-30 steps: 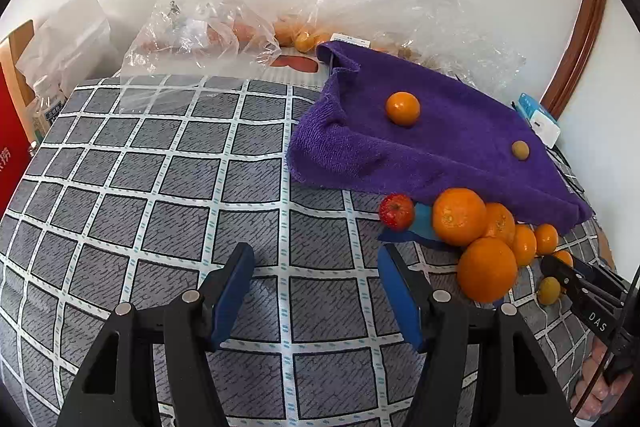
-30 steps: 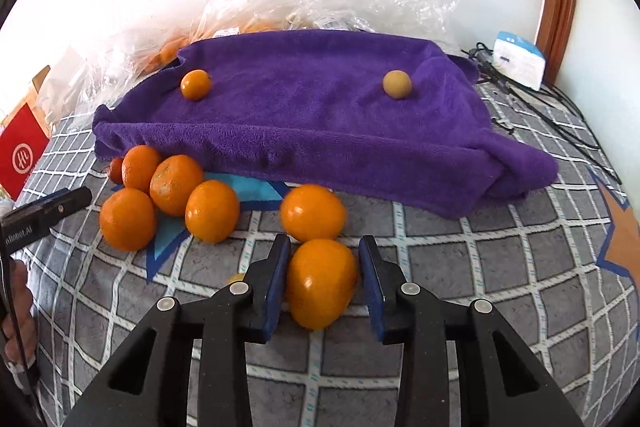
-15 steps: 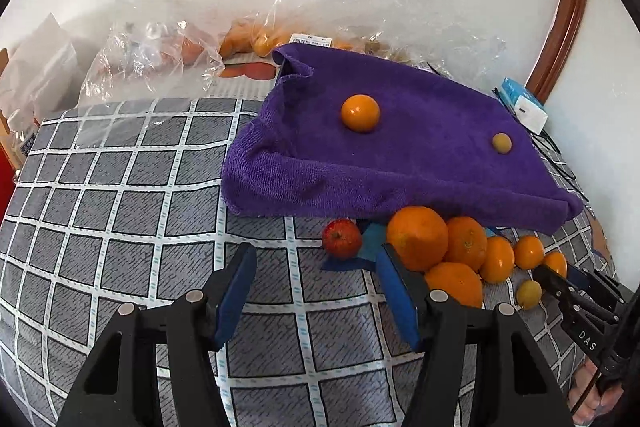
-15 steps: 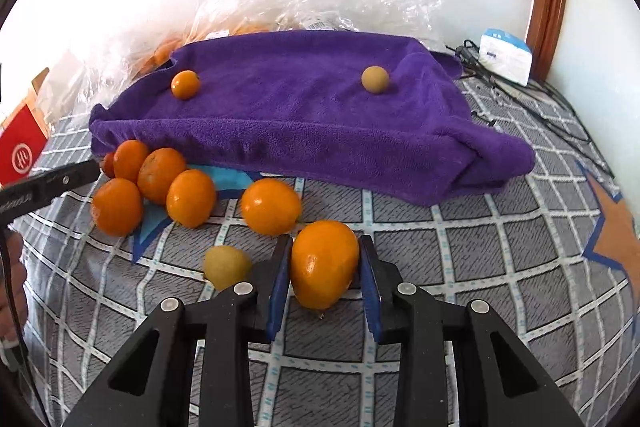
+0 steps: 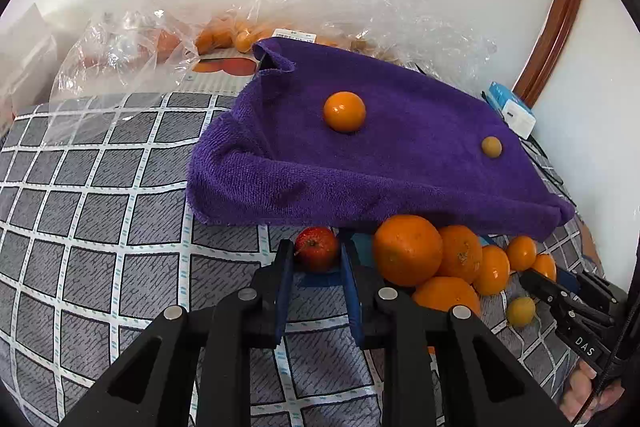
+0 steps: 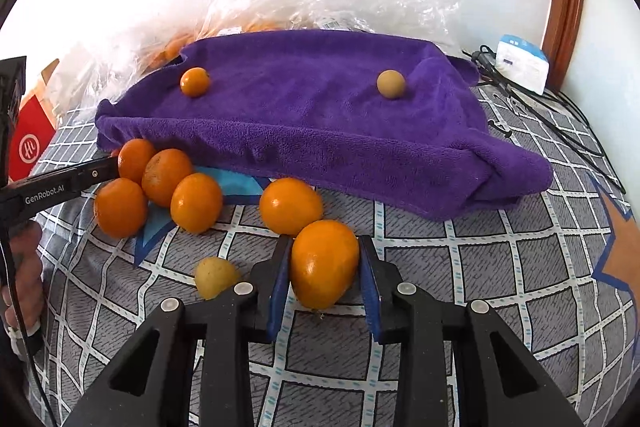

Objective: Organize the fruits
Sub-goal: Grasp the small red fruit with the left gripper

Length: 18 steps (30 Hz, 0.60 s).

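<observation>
**Fruits gripped at the towel's front edge**

Fruits sit in both tools now! The left gripper (image 5: 317, 251) has its blue pads clamped on a small red fruit (image 5: 316, 247), possibly a little apple, just in front of the purple towel (image 5: 400, 163). The right gripper (image 6: 322, 259) squeezes a large orange (image 6: 324, 263) before that same edge. On the towel rest a small orange (image 5: 344, 111) and a tan round fruit (image 5: 491, 147), well apart. More oranges (image 6: 160, 183) cluster along the towel's front.

Far ahead of the gripper a white-and-blue box (image 6: 522, 66) sits beside black cables (image 6: 560, 125) — a red carton (image 6: 32, 143) lies off left.
</observation>
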{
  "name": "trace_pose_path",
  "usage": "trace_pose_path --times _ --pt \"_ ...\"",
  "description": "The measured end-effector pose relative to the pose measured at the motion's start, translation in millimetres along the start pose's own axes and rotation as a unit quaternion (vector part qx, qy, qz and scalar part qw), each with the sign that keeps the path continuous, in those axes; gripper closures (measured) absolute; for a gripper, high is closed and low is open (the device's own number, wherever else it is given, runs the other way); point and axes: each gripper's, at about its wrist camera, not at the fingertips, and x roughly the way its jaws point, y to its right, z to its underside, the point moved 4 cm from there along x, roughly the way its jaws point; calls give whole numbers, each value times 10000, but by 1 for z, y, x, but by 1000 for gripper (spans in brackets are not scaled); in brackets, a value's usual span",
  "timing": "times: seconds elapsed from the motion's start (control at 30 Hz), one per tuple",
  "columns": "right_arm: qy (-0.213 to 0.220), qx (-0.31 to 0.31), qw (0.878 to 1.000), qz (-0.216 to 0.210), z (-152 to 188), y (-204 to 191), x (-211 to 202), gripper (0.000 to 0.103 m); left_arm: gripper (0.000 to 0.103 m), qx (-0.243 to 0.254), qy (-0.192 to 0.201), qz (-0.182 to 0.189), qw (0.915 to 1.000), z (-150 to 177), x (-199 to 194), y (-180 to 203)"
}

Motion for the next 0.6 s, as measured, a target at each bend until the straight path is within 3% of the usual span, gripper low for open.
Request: trace_pose_path --times 0.33,0.6 --pt "139 105 9998 -30 0 5 -5 71 80 -66 665 -241 9975 -1 -25 1" --pt "193 213 9996 14 1 10 -7 71 81 -102 889 -268 9956 -3 -35 -1"
